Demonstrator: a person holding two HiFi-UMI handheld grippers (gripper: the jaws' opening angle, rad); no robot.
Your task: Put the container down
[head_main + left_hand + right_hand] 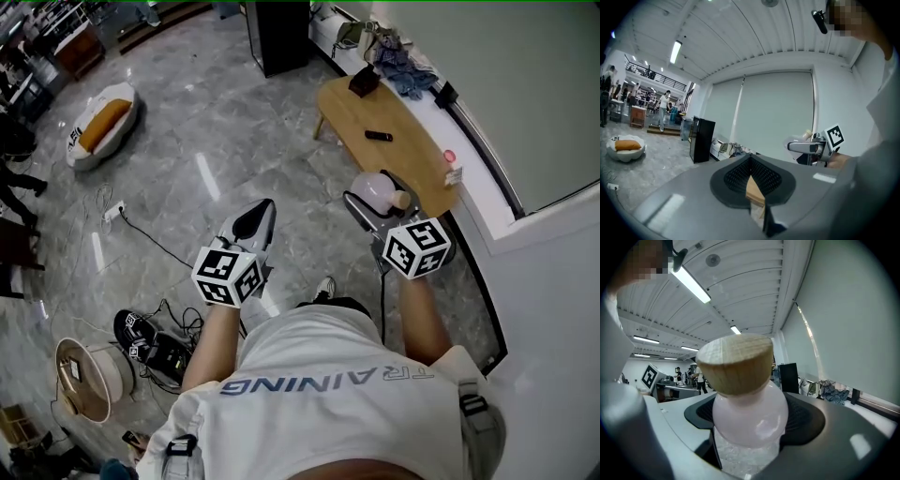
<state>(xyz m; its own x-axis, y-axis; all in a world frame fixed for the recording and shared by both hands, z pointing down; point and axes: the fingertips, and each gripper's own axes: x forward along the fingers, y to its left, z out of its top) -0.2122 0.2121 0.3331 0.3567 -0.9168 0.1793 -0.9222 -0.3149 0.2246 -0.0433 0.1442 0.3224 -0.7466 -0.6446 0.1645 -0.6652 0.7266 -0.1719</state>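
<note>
The pale pink, wood-stoppered container (747, 416) is clamped in the right gripper (378, 194), carried in the air beside the wooden tabletop (394, 155); nothing is set down yet. The left gripper (751, 168) is closed on nothing.

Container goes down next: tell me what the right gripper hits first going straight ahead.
Likely the wooden table, just beyond the held container; the right gripper may point above it.
</note>
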